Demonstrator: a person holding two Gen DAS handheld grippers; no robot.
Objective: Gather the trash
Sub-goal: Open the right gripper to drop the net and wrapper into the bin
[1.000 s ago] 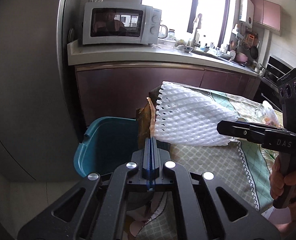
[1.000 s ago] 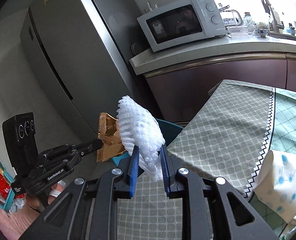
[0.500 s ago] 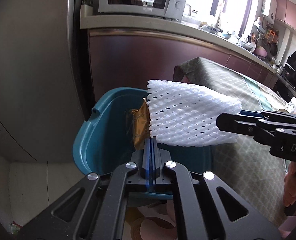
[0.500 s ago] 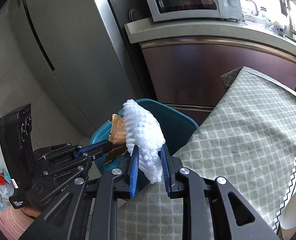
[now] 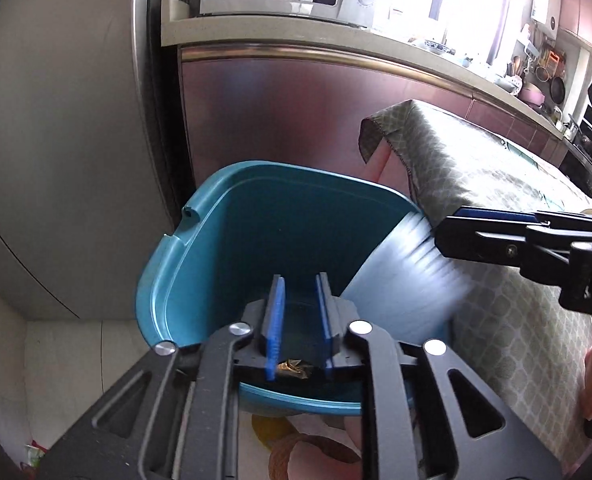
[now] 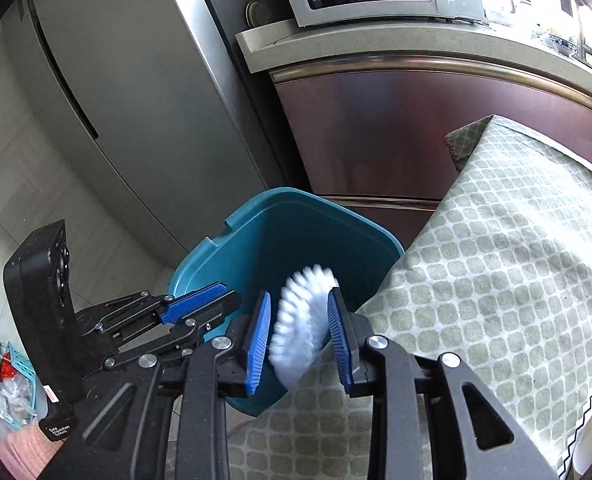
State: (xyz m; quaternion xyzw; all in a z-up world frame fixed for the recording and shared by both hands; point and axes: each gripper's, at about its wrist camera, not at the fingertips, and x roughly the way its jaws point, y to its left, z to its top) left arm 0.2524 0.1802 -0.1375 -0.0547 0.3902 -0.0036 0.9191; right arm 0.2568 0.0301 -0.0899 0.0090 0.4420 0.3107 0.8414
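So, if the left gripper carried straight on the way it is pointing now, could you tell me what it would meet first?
Probably the inside of the teal bin: the left gripper, jaws opening with nothing between them, points into its mouth. A gold wrapper lies below; depth is unclear.

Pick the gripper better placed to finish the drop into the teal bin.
Right. The right gripper has the white foam net between its opening jaws, over the teal bin. The left gripper is opening with nothing between its pads; its gold wrapper lies in the bin.
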